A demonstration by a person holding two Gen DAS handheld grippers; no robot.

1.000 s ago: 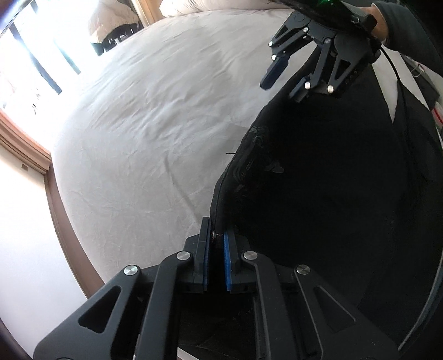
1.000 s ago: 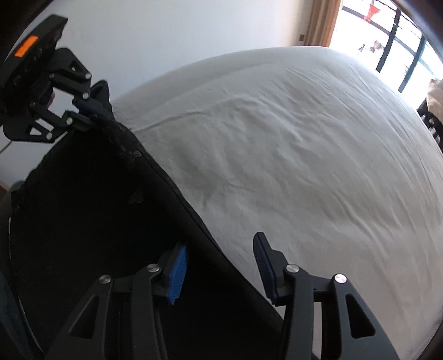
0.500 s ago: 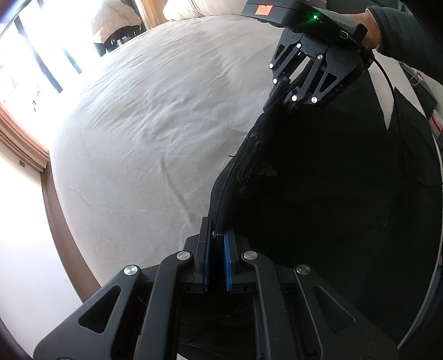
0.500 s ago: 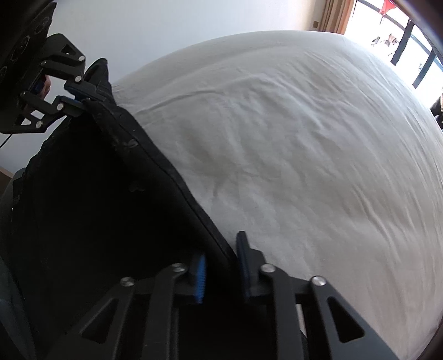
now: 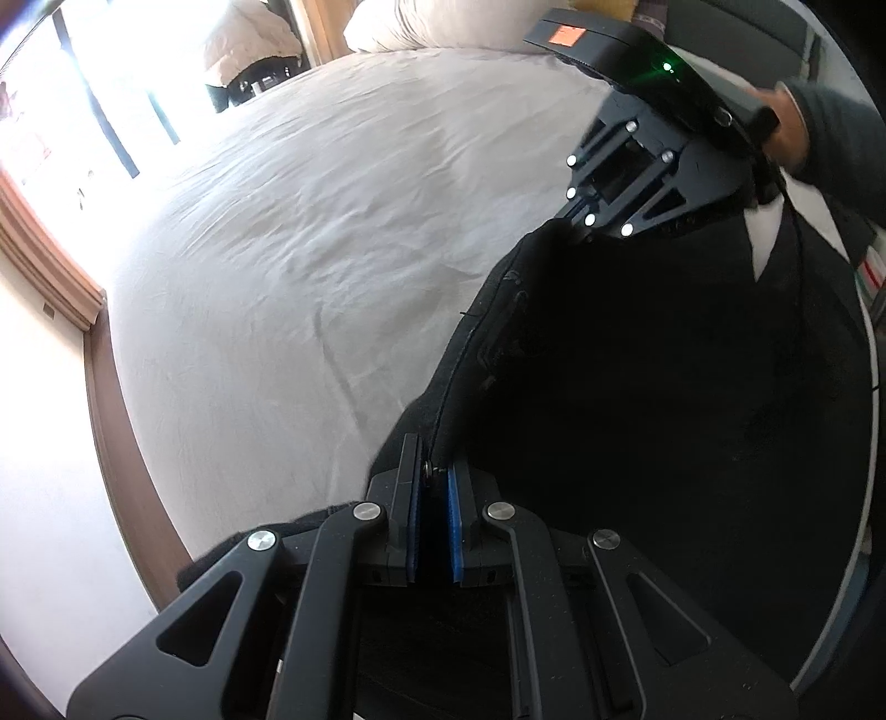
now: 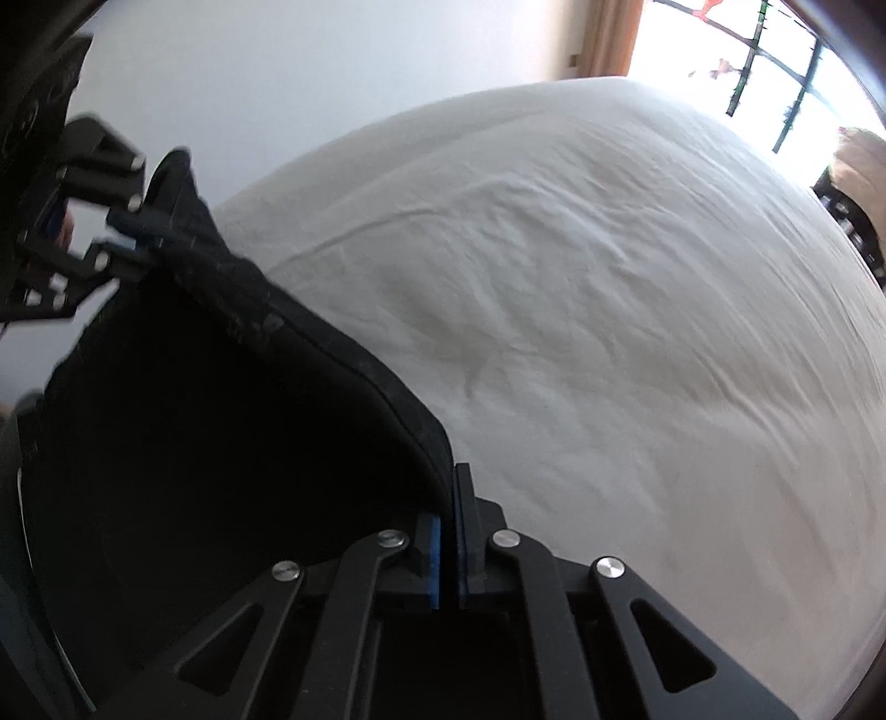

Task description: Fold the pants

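Left wrist view: left gripper [image 5: 431,482] is clamped on the top edge of the black pants [image 5: 637,387], blue pads pinching the fabric right by a small metal button.
Right wrist view: right gripper [image 6: 449,526] has its jaws closed on the same edge further along, cloth caught between the pads.
Where the pants are: strung between the two grippers, edge pulled fairly taut, the rest hanging dark below toward the near side of the bed [image 6: 609,332]; how much rests on the sheet I cannot tell.
Risk, thin bite: the right pads look to hold only a narrow strip of hem. My guess is a sharp tug apart could slip it out and drop that corner.
Risk, uneven pull: if one hand leads the other, the edge may skew, and the fold would likely land crooked.
Risk, dragging: the hanging cloth could bunch or catch on the bed edge while being carried across.
Risk, hardware: the button sitting at the left pads might make that grip less even.
Surface: wide bed with a pale, lightly wrinkled sheet, bare across the middle.
Room: bright window [image 5: 66,111] with dark bars beyond the bed, wooden trim [image 5: 50,260], plain white wall [image 6: 332,61], curtain [image 6: 609,33], pillows [image 5: 432,27] at the far end.
Person: a hand [image 5: 786,133] in a dark sleeve on the right gripper's handle.
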